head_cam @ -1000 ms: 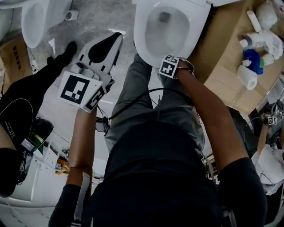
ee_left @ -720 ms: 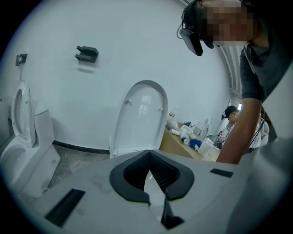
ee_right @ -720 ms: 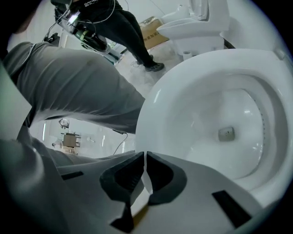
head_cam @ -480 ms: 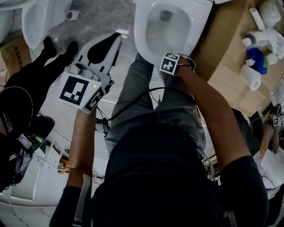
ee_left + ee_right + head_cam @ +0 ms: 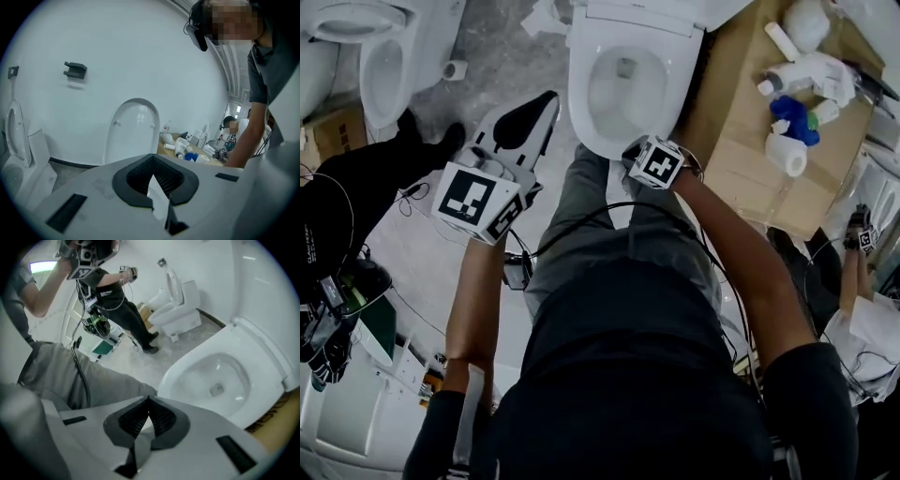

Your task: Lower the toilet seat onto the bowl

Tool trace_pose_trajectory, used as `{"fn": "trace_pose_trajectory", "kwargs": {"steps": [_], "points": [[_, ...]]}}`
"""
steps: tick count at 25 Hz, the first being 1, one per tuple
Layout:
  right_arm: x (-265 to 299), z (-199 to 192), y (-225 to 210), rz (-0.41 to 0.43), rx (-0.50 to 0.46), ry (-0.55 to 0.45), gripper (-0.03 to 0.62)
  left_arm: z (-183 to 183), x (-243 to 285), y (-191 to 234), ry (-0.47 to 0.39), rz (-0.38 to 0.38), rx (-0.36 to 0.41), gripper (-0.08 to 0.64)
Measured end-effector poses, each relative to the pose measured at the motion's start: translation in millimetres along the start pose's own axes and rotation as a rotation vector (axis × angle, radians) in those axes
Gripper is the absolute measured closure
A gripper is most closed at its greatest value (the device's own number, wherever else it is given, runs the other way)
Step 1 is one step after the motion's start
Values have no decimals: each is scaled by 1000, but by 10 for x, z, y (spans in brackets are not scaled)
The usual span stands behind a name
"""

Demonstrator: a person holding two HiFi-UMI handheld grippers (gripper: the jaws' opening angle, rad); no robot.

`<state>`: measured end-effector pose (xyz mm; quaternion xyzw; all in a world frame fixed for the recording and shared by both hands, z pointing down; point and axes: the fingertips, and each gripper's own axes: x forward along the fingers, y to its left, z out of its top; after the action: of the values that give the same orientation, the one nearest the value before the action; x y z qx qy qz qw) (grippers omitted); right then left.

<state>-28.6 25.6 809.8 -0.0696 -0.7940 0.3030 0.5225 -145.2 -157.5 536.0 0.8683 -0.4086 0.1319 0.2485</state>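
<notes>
Toilet seat (image 5: 132, 129) stands raised, upright by the wall, clear of the bowl (image 5: 581, 117); left gripper (image 5: 152, 159) sits left of the bowl, fingers closed together, holding nothing; right gripper (image 5: 148, 401) is near the bowl's front rim, fingers likewise shut and empty.

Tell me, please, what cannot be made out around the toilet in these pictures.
1. Head view: the top edge cuts off the back of the toilet.
2. Head view: the marker cube hides the jaws of the right gripper.
3. Left gripper view: the body of the left gripper covers the toilet's lower part; the seat and the raised lid cannot be told apart.
4. Head view: the labels on the bottles are too small to read.
</notes>
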Motion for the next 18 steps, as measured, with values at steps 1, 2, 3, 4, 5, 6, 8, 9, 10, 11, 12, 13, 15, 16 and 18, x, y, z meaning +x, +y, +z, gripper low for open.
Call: {"fn": "trace_pose_trajectory", "kwargs": {"steps": [1, 2, 3, 4, 5, 6, 8, 9, 10, 11, 12, 13, 15, 16, 18], "points": [[-147, 89, 79, -15, 12, -39, 583, 62, -37, -54, -3, -3, 3, 557], [-311, 191, 130, -37, 23, -81, 583, 123, -64, -99, -8, -6, 8, 557], [-496, 306, 151, -67, 29, -123, 584, 184, -76, -132, -18, -9, 16, 557], [-697, 430, 159, -100, 27, -166, 584, 241, -78, -159, -28, -11, 26, 557], [-903, 558, 183, -132, 20, -213, 584, 285, -82, -187, -35, -12, 35, 557], [-1108, 682, 238, -157, 12, -262, 584, 315, -96, -220, -37, -12, 42, 557], [-1524, 881, 398, -192, 4, -354, 584, 356, -137, -299, -36, -7, 52, 557], [-1736, 955, 476, -207, 2, -395, 584, 380, -155, -341, -39, -3, 56, 557], [-1947, 1017, 546, -221, -2, -436, 584, 412, -168, -382, -44, 1, 60, 557], [-2154, 1072, 607, -234, -6, -478, 584, 451, -180, -421, -49, 6, 64, 557], [-2352, 1116, 662, -248, -11, -517, 584, 494, -190, -461, -56, 10, 68, 557], [-2534, 1144, 713, -262, -17, -551, 584, 536, -203, -505, -63, 15, 71, 557], [-2846, 1157, 819, -283, -30, -607, 586, 604, -243, -606, -75, 26, 74, 557], [-2980, 1154, 867, -292, -36, -632, 584, 635, -263, -658, -80, 30, 75, 557], [-3215, 1150, 941, -311, -53, -672, 584, 695, -286, -758, -87, 34, 80, 557]]}}
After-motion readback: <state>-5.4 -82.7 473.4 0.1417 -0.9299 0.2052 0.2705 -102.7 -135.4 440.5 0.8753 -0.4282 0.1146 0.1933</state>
